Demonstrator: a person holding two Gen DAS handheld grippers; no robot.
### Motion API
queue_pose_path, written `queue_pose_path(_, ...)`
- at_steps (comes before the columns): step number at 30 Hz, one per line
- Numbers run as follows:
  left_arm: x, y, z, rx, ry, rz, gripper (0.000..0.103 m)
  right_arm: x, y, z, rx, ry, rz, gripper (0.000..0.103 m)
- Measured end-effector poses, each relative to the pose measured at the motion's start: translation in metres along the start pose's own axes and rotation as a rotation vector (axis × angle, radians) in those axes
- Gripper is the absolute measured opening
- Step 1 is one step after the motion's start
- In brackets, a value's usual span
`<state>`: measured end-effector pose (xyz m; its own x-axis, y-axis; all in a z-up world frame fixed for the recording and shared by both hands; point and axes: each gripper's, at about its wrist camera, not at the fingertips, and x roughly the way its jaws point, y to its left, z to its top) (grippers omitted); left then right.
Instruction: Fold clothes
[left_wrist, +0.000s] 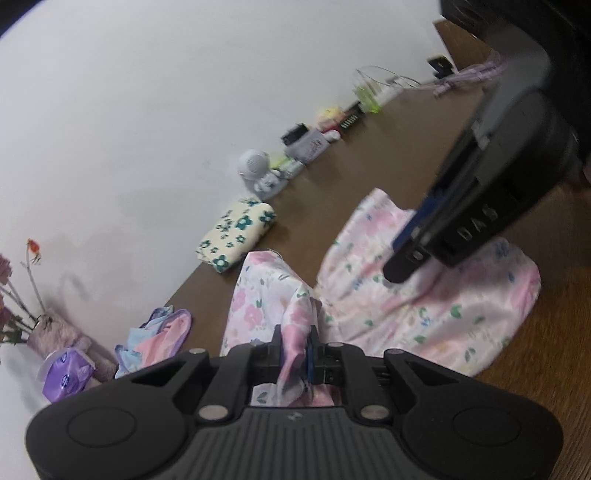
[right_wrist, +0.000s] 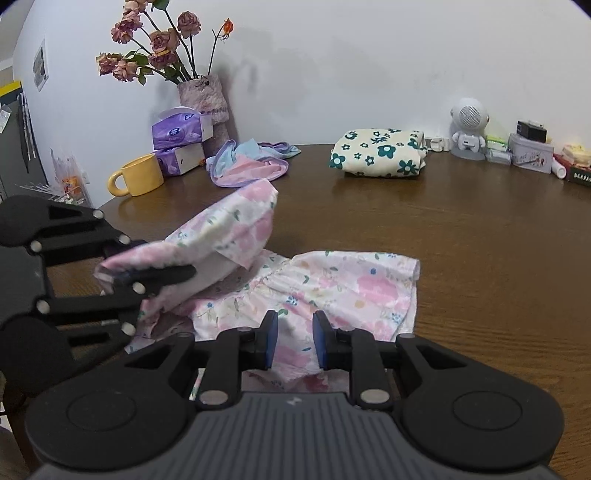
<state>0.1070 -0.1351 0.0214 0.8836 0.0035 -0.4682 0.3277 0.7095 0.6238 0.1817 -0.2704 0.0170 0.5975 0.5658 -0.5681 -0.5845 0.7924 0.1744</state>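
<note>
A pink floral garment lies spread on the brown wooden table. My left gripper is shut on one corner of it. In the right wrist view that left gripper comes in from the left and holds the corner lifted and folded over the rest. My right gripper is low over the near edge, with the hem drawn in between its blue pads. In the left wrist view the right gripper presses onto the garment, and creases run toward its tip.
A folded cream cloth with green flowers sits at the back. A crumpled lilac, pink and blue garment lies back left, beside a yellow mug, purple tissue boxes and a vase of flowers. A white speaker figure and small boxes line the wall.
</note>
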Motion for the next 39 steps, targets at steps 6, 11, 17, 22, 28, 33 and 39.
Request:
queue_pose_path(6, 0.008, -0.012, -0.002, 0.064, 0.028, -0.017, 0.009, -0.007, -0.003, 0.002, 0.025, -0.030, 0.020, 0.021)
queue_pose_path(11, 0.011, -0.017, -0.004, 0.095, 0.038, -0.013, 0.009, -0.006, -0.006, 0.002, 0.031, -0.027, 0.022, 0.021)
queue_pose_path(17, 0.008, -0.021, -0.006, 0.146, 0.035, 0.019, 0.009, -0.003, -0.004, -0.001, 0.023, -0.012, 0.023, 0.021)
queue_pose_path(22, 0.009, -0.012, -0.010, 0.149, 0.050, 0.061, 0.009, 0.003, -0.003, -0.005, 0.009, 0.012, 0.011, 0.021)
queue_pose_path(28, 0.006, -0.019, -0.007, 0.170, 0.041, 0.006, 0.009, 0.003, -0.003, -0.005, 0.008, 0.010, 0.014, 0.022)
queue_pose_path(33, 0.008, -0.018, -0.007, 0.159, 0.061, -0.018, 0.013, -0.004, -0.003, 0.006, 0.012, -0.024, 0.049, 0.022)
queue_pose_path(39, 0.004, -0.013, -0.004, 0.120, 0.061, -0.038, 0.025, 0.000, 0.015, 0.035, -0.059, -0.061, 0.111, 0.022)
